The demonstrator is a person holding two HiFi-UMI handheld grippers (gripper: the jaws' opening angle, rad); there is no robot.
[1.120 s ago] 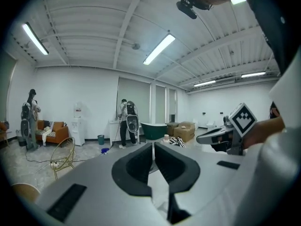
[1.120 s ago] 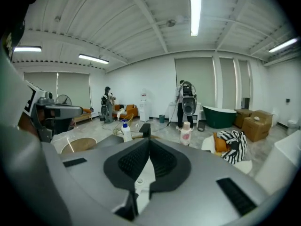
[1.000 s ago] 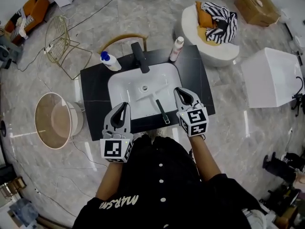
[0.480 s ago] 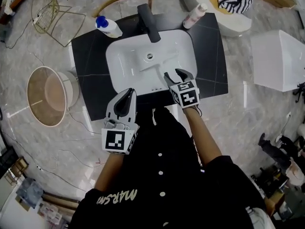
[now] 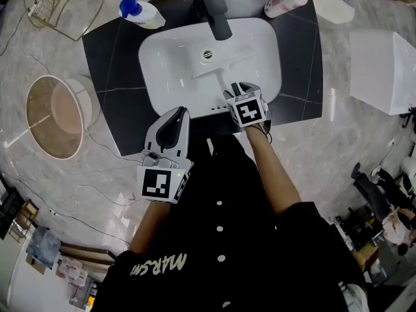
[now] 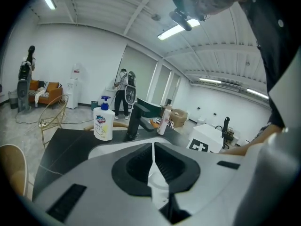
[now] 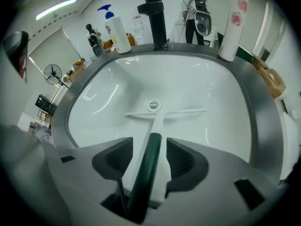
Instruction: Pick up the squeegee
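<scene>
In the sink [image 7: 197, 86], right gripper's [image 7: 149, 144] just-opened jaws flank part-hidden squeegee [image 7: 156, 114]; left gripper's [image 6: 154, 148] clenched.

- White rectangular ceramic basin [image 5: 170, 67], set in black stone-look countertop [image 5: 112, 67]
- Black faucet [image 5: 214, 6]
- White pump bottle, blue cap [image 5: 140, 13]
- Pink-white bottle [image 5: 286, 2]
- Round tan tub [image 5: 55, 117], possibly a basket
- Gold wire chair [image 5: 45, 0]

The left gripper [image 6: 153, 147] has its jaws closed together with nothing between them, and it points across a dark countertop [image 6: 67, 143] toward the white basin [image 6: 101, 149]. Behind the basin stand a pump bottle of hand soap [image 6: 103, 125], a black faucet [image 6: 133, 122] and a slim pink-and-white bottle [image 6: 164, 120]. A gold wire chair [image 6: 51, 119] sits at left, and a person [image 6: 122, 95] stands far back.
</scene>
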